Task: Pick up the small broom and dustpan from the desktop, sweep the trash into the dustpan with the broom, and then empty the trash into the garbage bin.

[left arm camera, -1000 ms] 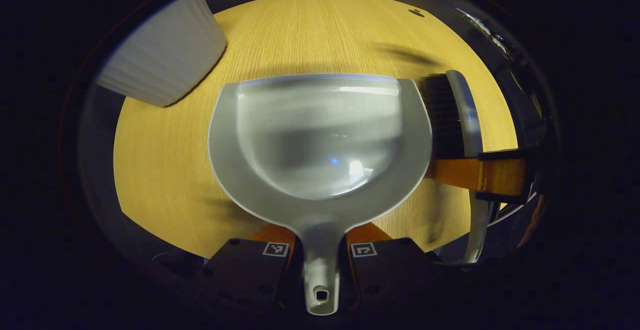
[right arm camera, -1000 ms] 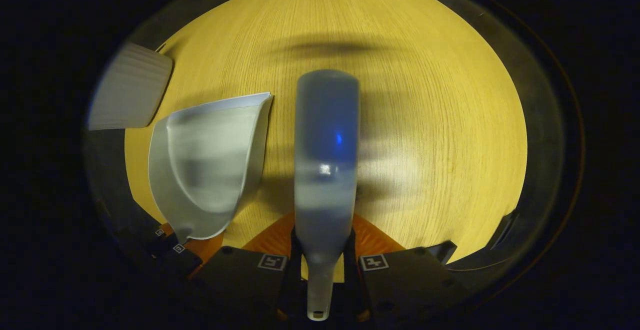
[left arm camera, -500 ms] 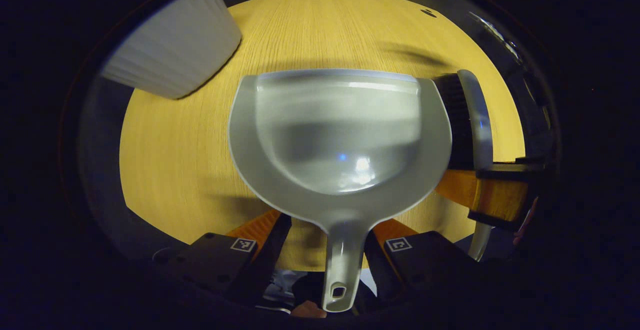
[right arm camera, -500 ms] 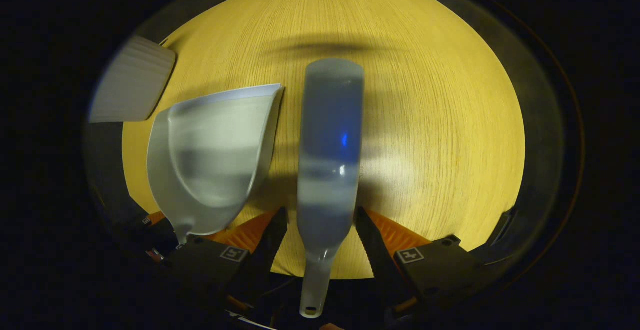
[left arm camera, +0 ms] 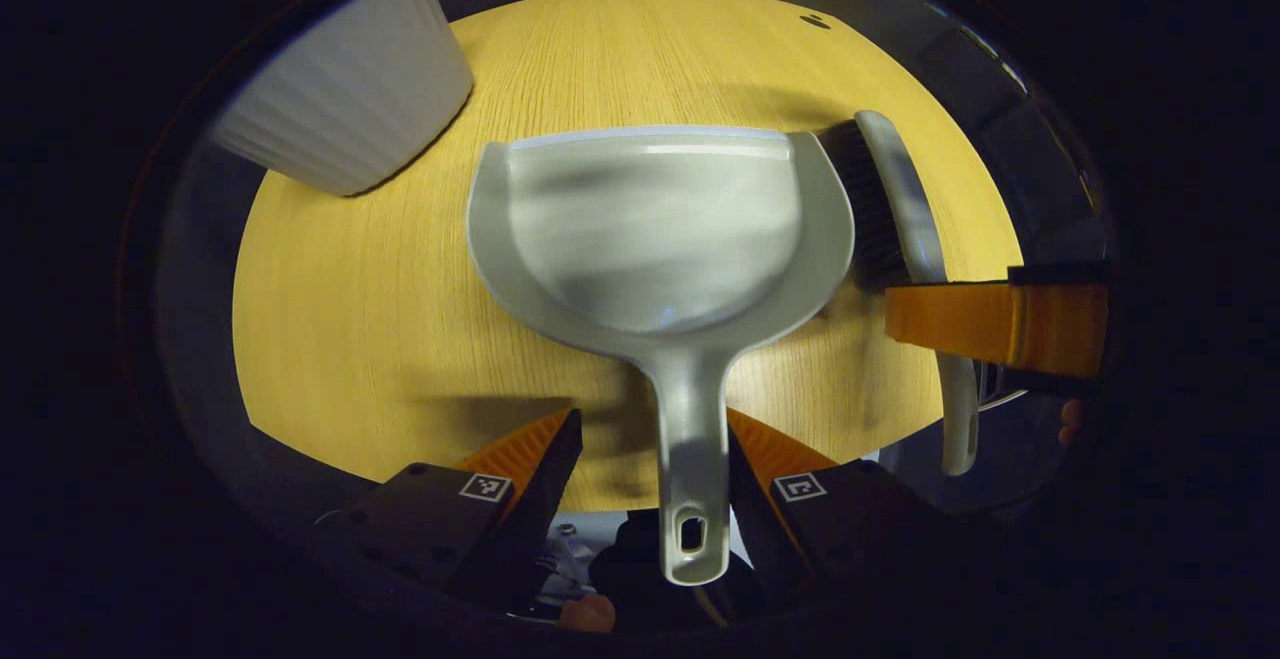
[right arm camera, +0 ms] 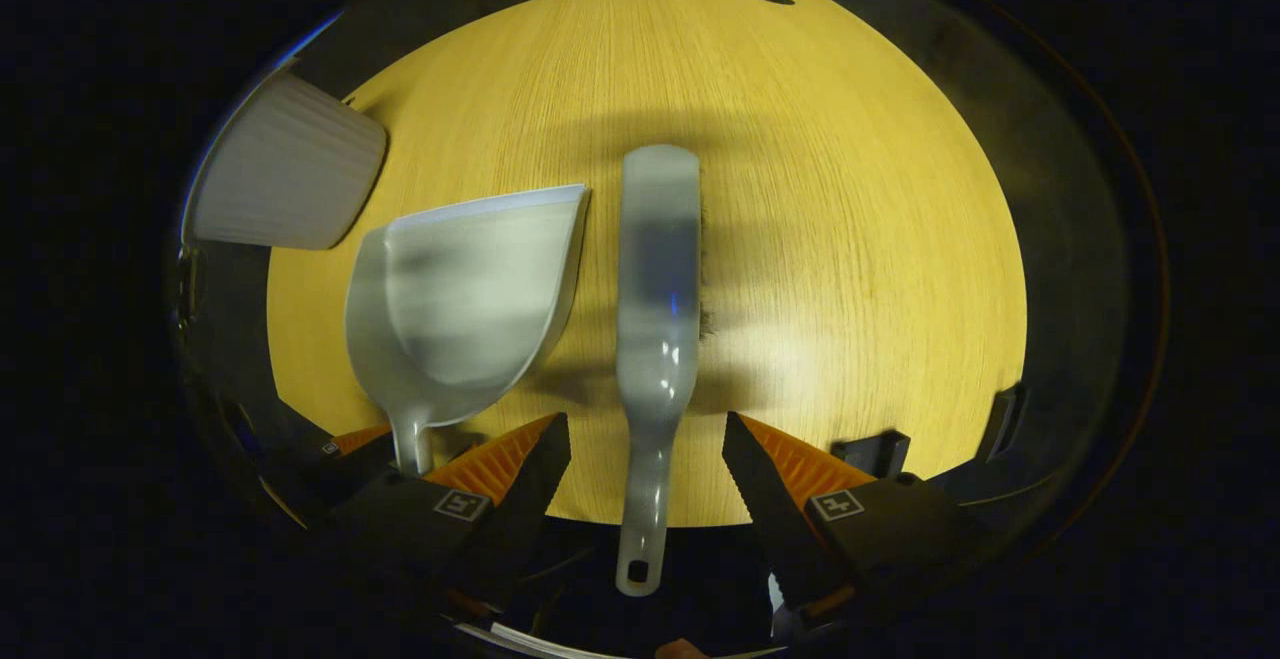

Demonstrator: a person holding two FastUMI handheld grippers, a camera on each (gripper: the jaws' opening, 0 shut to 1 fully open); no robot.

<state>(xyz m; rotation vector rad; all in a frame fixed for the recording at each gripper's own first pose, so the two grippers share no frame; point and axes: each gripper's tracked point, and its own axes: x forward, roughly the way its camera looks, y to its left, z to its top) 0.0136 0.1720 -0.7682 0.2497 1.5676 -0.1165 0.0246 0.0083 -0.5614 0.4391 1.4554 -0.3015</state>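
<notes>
Left tool (left arm camera: 648, 459) spread either side of dustpan (left arm camera: 655, 229) handle, right tool (right arm camera: 645, 454) spread around broom (right arm camera: 657, 279) handle. Both lie on counter (right arm camera: 850, 189); pan looks empty, so probably dumped in bin (left arm camera: 345, 109) already.

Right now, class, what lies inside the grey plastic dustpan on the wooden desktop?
The grey plastic dustpan looks empty: bare scoop, no trash visible inside. The wooden desktop beneath it is covered.

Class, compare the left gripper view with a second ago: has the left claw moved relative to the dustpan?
Yes. The left claw has opened and drawn back along the dustpan handle, which now lies free between its fingers on the desk.
</notes>
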